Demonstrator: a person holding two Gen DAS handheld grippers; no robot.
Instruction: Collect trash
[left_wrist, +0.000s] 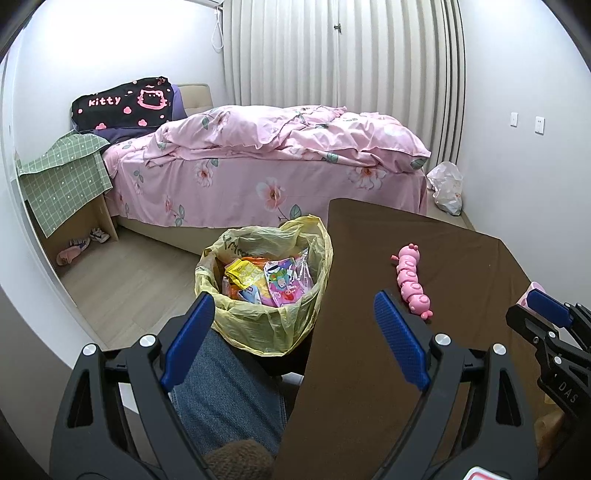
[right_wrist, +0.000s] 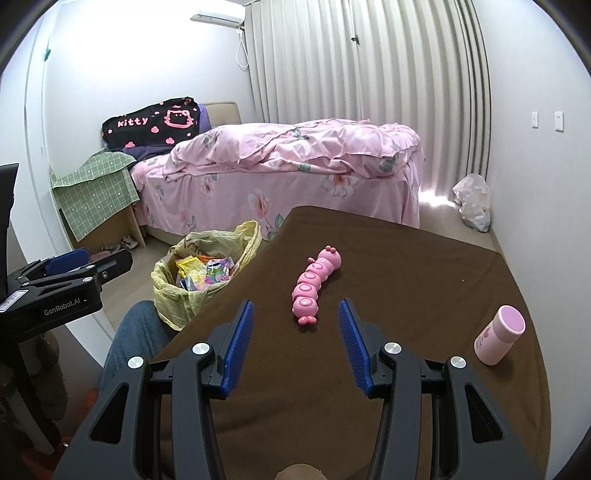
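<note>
A bin lined with a yellow plastic bag (left_wrist: 258, 317) stands on the floor left of the brown table (left_wrist: 443, 369); colourful wrappers (left_wrist: 269, 280) lie inside it. It also shows in the right wrist view (right_wrist: 173, 291). My left gripper (left_wrist: 295, 306) is open and empty, over the bin's near rim and the table's left edge. My right gripper (right_wrist: 295, 314) is open and empty above the table (right_wrist: 406, 266), just short of a pink caterpillar toy (right_wrist: 314, 286). The toy also shows in the left wrist view (left_wrist: 412, 280).
A pink bottle (right_wrist: 498, 334) stands on the table's right side. A pink bed (left_wrist: 266, 162) fills the back of the room, with a green-covered side table (left_wrist: 62, 184) to its left. A white plastic bag (left_wrist: 447, 186) lies on the floor by the curtain. A jeans-clad leg (left_wrist: 225, 391) is below the left gripper.
</note>
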